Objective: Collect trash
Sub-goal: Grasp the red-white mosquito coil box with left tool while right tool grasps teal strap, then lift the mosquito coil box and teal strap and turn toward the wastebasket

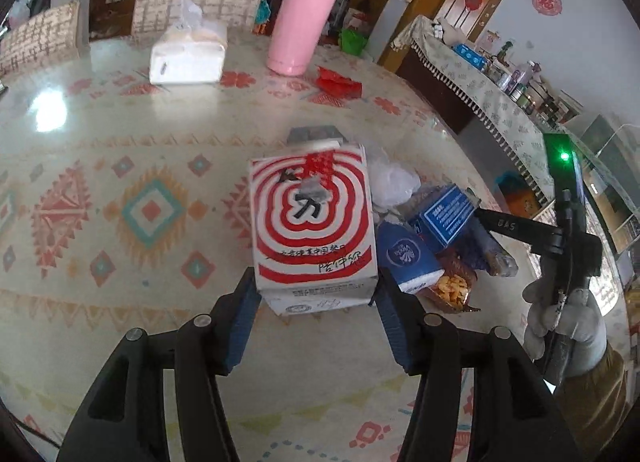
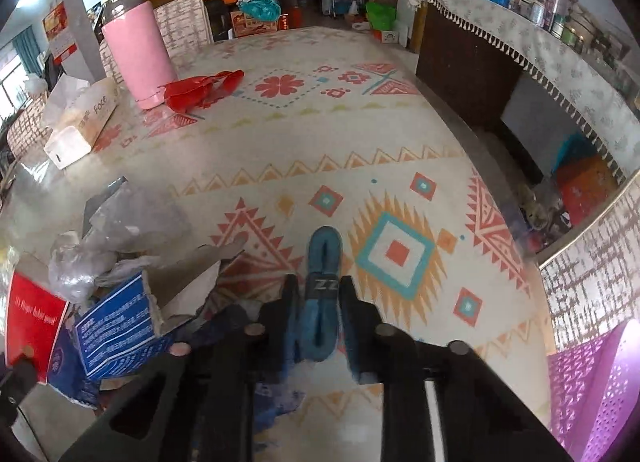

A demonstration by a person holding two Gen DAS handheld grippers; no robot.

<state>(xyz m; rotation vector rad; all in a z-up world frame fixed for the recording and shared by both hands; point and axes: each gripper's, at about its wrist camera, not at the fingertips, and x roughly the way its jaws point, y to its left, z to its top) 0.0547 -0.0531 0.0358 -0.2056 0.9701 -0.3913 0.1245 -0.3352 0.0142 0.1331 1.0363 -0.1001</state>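
My table [image 2: 304,150] wears a patterned cloth; cluttered room behind. Pink flask [image 1: 301,22], tissues [image 1: 188,54], trash heap [image 1: 436,230] nearby. Left gripper [image 1: 316,294] clamps red-ringed box [image 1: 312,222]; right gripper [image 2: 320,302] pinches blue bundle [image 2: 324,254].

A red-and-white ringed carton [image 1: 314,222] stands at the centre of the left wrist view. Right of it lies a heap: crumpled clear plastic [image 1: 390,178], a blue printed box [image 1: 448,216], a blue-white packet [image 1: 408,258] and an orange snack wrapper [image 1: 452,286]. A red wrapper [image 1: 338,82] lies upper centre.
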